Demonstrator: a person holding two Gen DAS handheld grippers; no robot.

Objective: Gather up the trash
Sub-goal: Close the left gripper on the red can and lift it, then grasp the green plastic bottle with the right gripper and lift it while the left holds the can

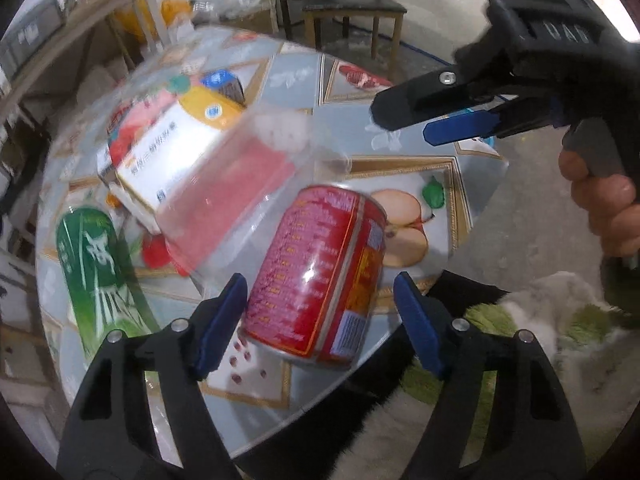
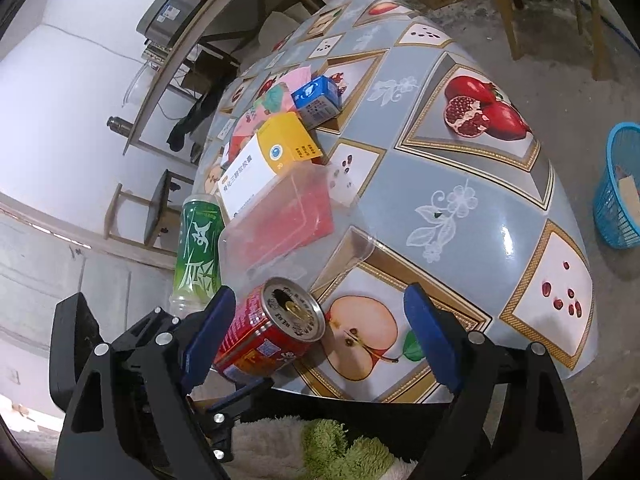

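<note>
Left gripper point(image 1: 320, 312) spread wide around the red can point(image 1: 320, 276), which lies on its side at the table point(image 2: 472, 216) edge, pads not touching. Right gripper point(image 2: 320, 340) spread too, holding nothing. Green bottle point(image 2: 198, 252) just beside, possibly capless; blue basket point(image 2: 618, 196) well apart.

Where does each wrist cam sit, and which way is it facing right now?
Left wrist: on the left gripper, looking along its open fingers at the red can lying on the table; right gripper and the hand holding it show upper right.
Right wrist: on the right gripper, looking down across the table; a blue basket stands at far right.
Shared: red can, green bottle, clear container, yellow-white box.
</note>
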